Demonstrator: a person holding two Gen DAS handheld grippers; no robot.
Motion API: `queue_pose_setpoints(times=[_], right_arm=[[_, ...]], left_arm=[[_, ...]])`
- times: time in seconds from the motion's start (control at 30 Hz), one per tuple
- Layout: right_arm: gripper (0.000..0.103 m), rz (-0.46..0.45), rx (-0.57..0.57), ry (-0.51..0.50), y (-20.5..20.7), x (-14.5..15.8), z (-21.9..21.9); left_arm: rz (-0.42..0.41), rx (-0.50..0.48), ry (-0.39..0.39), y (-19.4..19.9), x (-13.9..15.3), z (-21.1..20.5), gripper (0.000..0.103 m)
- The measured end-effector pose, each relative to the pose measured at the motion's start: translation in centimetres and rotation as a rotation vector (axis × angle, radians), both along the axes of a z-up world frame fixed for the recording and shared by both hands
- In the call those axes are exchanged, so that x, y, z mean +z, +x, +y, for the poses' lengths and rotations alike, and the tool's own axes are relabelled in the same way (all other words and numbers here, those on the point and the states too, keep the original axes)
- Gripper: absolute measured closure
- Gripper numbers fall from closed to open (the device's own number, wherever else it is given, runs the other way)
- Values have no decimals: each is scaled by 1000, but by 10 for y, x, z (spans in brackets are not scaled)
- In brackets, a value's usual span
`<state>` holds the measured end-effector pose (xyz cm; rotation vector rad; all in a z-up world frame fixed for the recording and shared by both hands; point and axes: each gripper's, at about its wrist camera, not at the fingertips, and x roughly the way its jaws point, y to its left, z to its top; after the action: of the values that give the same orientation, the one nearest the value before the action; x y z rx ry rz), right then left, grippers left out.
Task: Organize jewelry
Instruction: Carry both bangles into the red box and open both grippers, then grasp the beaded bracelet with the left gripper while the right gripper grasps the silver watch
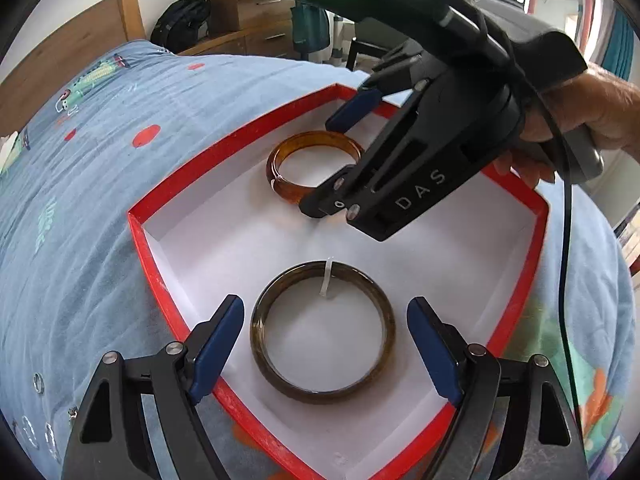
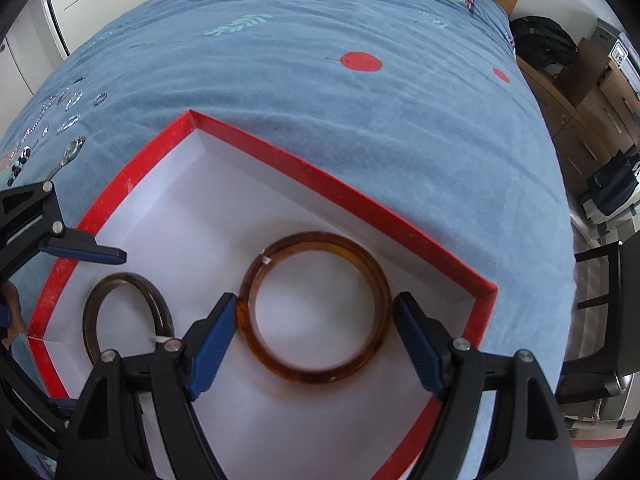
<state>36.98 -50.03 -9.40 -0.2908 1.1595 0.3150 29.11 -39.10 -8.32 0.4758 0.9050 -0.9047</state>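
Jewelry: 2 bangles lie flat in the red box [image 2: 340,184] on the bed | amber bangle [image 2: 314,308] betw. your right claw [image 2: 316,344], jaws apart, left pad touching it | dark bangle [image 1: 322,332] betw. left claw [image 1: 326,350], also apart | small silver pcs [image 2: 70,120] on the blanket, prob. still to sort | amber one translucent, glossy.

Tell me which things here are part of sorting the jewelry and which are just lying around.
Part of the job:
red box
amber bangle
dark bangle
small silver pieces on the bedspread
left gripper
right gripper

Just lying about:
black backpack
wooden drawers
black chair
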Motion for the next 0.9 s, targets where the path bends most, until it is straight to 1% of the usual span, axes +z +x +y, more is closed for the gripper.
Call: queue_pose_setpoints(times=[0.07,0.17,0.27,0.37,0.43,0.5,0.53,0.6,0.7,0.8,0.9], right_arm=[[25,3,-9,13,-4,3,-2],[25,-15,-19,4,-10,12,-1],[25,-41,-40,27,-20,30,-3],[25,-64,-80,38,-33,49,-5],[25,-94,-114,44,-48,67,-3],[25,-119,-142,78,-65,84,-2],[25,-131,-158,95,-74,92,0],[25,-147,-192,125,-94,108,6],[25,-180,-233,136,-125,128,24],[25,-202,-257,166,-153,142,42],[25,-225,-256,170,-182,154,68]], left_arm=[[-6,2,-5,-2,6,3,20],[-19,10,-18,-8,18,13,20],[-24,27,-32,-15,33,28,20],[-35,65,-55,-28,51,54,20],[-26,102,-77,-37,61,76,20],[-35,148,-91,-53,70,103,20],[-40,166,-92,-58,72,114,20],[-32,195,-69,-73,75,138,20],[-26,247,-51,-101,81,181,20],[-52,299,-51,-125,87,221,18],[-80,375,-55,-150,93,266,17]])
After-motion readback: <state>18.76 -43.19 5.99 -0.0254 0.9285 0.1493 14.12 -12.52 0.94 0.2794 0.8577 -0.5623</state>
